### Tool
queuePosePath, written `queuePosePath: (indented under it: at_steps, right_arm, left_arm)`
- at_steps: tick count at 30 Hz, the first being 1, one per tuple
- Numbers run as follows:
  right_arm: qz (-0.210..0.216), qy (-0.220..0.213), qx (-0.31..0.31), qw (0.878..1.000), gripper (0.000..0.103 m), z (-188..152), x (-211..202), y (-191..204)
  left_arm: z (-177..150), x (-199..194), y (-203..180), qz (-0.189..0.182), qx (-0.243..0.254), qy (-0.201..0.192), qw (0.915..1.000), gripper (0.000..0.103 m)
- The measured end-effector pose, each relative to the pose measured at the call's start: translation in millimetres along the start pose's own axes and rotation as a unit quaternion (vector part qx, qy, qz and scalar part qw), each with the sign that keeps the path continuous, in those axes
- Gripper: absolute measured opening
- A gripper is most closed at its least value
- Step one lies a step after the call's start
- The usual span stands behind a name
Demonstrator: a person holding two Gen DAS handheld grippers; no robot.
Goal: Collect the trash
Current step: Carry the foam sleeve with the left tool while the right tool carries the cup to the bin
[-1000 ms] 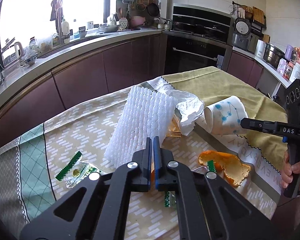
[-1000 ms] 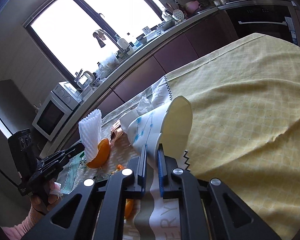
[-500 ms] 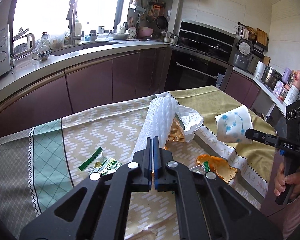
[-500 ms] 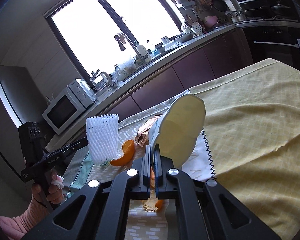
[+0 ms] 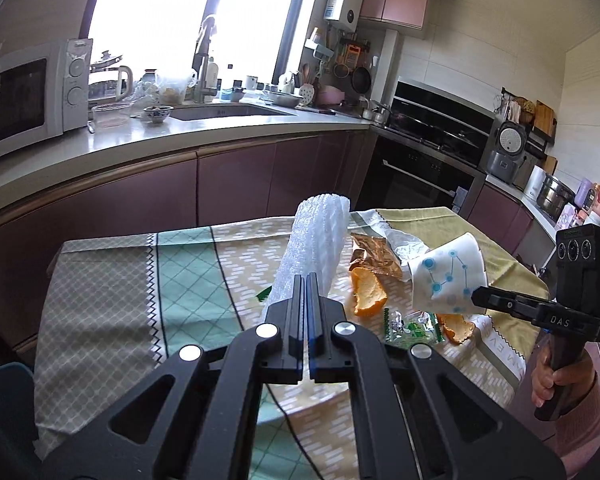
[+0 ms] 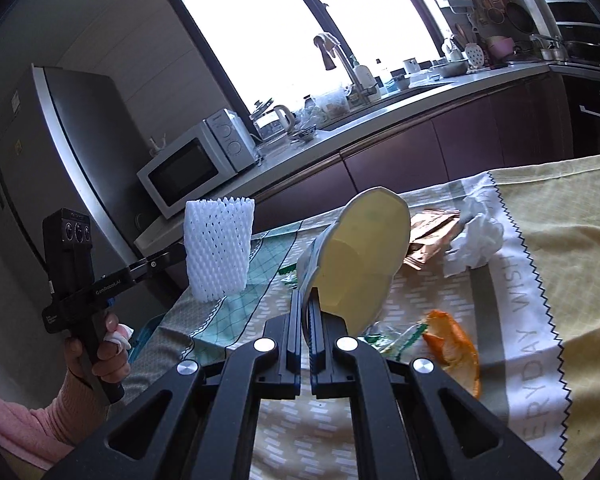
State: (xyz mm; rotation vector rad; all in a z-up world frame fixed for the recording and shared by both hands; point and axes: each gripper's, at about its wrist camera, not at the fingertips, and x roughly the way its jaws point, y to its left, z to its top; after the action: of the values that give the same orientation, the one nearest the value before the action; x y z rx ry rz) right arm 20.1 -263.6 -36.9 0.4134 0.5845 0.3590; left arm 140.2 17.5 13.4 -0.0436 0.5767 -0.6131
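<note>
My left gripper (image 5: 304,280) is shut on a white foam fruit net (image 5: 318,248), held upright above the table; the same foam net (image 6: 218,250) shows at the left gripper's tip in the right wrist view. My right gripper (image 6: 306,300) is shut on the rim of a paper cup (image 6: 360,264), its pale inside facing the camera. In the left wrist view the paper cup (image 5: 448,276) is white with blue dots. On the cloth lie orange peel (image 5: 368,294), more orange peel (image 6: 456,344), a green candy wrapper (image 5: 412,326), a brown snack bag (image 5: 374,252) and a crumpled white tissue (image 6: 478,240).
The table (image 5: 112,280) wears a patterned green, beige and yellow cloth. Behind it runs a kitchen counter (image 5: 172,136) with a microwave (image 5: 24,96), sink and kettle; an oven (image 5: 424,168) stands to the right. A blue bin edge (image 5: 4,396) shows at the lower left. A fridge (image 6: 48,152) stands left.
Both grippers rose and drew back from the table with their loads. The foam net and the paper cup came up off the cloth. More of the table and the kitchen shows now.
</note>
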Motion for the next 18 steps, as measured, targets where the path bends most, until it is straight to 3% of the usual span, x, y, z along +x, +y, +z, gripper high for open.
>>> queuePosePath:
  at_steps: [10,18]
  right_arm:
    - [0.076,0.052,-0.058,0.994,0.002,-5.2,58.8,79.5]
    - [0.148,0.102,-0.109,0.978,0.002,-9.0,113.7,152.9]
  left_arm:
    - [-30.2,-91.4,70.9,0.085,-0.035,-0.028,0.9954,0.002]
    - [-56.6,-160.7,133.4,0.162,-0.073,-0.043,0.9832,0.002]
